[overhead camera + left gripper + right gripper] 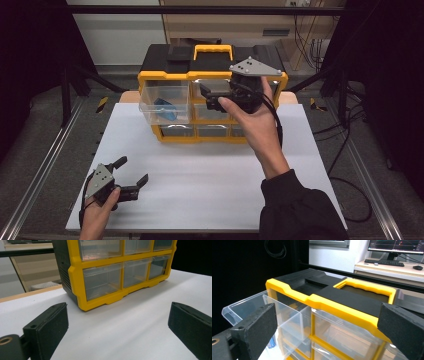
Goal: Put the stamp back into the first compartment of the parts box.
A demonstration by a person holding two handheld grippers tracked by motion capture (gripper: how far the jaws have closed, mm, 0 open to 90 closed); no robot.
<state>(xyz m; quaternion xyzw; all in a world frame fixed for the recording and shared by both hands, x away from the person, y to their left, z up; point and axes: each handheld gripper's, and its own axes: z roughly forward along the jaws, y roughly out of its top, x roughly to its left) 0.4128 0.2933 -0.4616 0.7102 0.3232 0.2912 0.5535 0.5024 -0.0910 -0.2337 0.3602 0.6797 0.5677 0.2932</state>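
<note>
A yellow-and-black drawer cabinet (210, 95) stands at the far edge of the white tabletop (210, 175), its yellow carry handle (213, 51) lying flat on the black top. Its upper-left clear drawer (164, 104) is pulled out toward the person, and a blue object (164, 109) lies inside it; the other drawers sit pushed in. The right gripper (212, 97) is held up in front of the cabinet's upper middle drawers, jaws spread wide apart and gripping nothing. In the right gripper view the open drawer (257, 312) lies just beyond the jaws. The left gripper (132, 172) rests near the tabletop's near left corner, well apart from the cabinet, jaws likewise spread and empty, pointing toward the cabinet's lower drawers (125, 277)
</note>
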